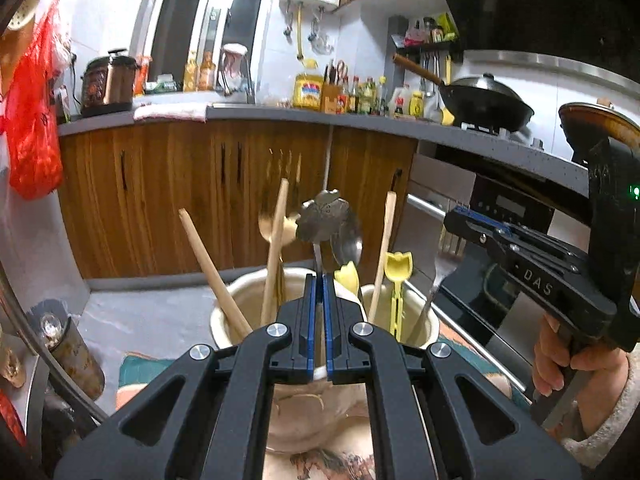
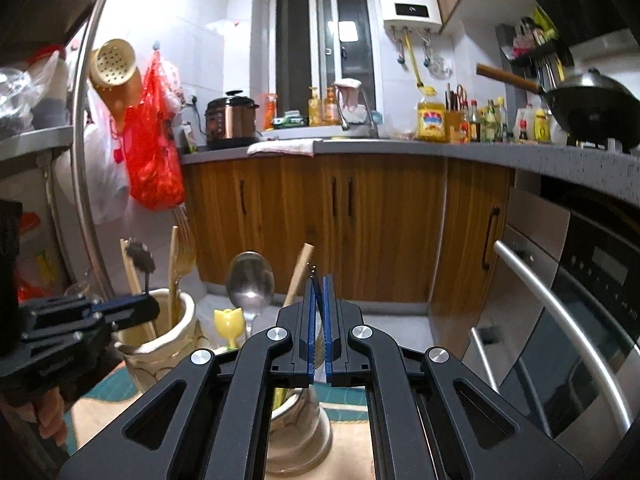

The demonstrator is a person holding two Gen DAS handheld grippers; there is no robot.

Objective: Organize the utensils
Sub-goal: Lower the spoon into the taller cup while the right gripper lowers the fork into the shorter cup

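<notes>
Two cream ceramic holders stand side by side, the left holder [image 1: 236, 316] [image 2: 160, 340] and the right holder [image 1: 424, 320] [image 2: 298, 420]. Wooden chopsticks [image 1: 212, 272], a gold fork [image 1: 276, 224], a steel spoon [image 1: 348, 240] [image 2: 250, 280] and yellow tulip-topped utensils [image 1: 398, 266] [image 2: 228, 324] stick up from them. My left gripper [image 1: 320, 278] [image 2: 152, 304] is shut on the thin stem of a metal utensil with an ornamental top [image 1: 324, 216] [image 2: 140, 258], over the left holder. My right gripper [image 2: 318, 280] [image 1: 450, 220] is shut on a metal fork [image 2: 312, 270], tines up, above the right holder.
The holders rest on a patterned mat with a teal border [image 1: 136, 364]. Wooden cabinets [image 2: 360, 220] and a grey counter [image 2: 400, 146] lie ahead, an oven with a steel bar handle [image 2: 560, 300] to the right, a metal rack post [image 2: 84, 160] and a red bag [image 2: 152, 152] to the left. A hand [image 1: 560, 360] grips the right tool.
</notes>
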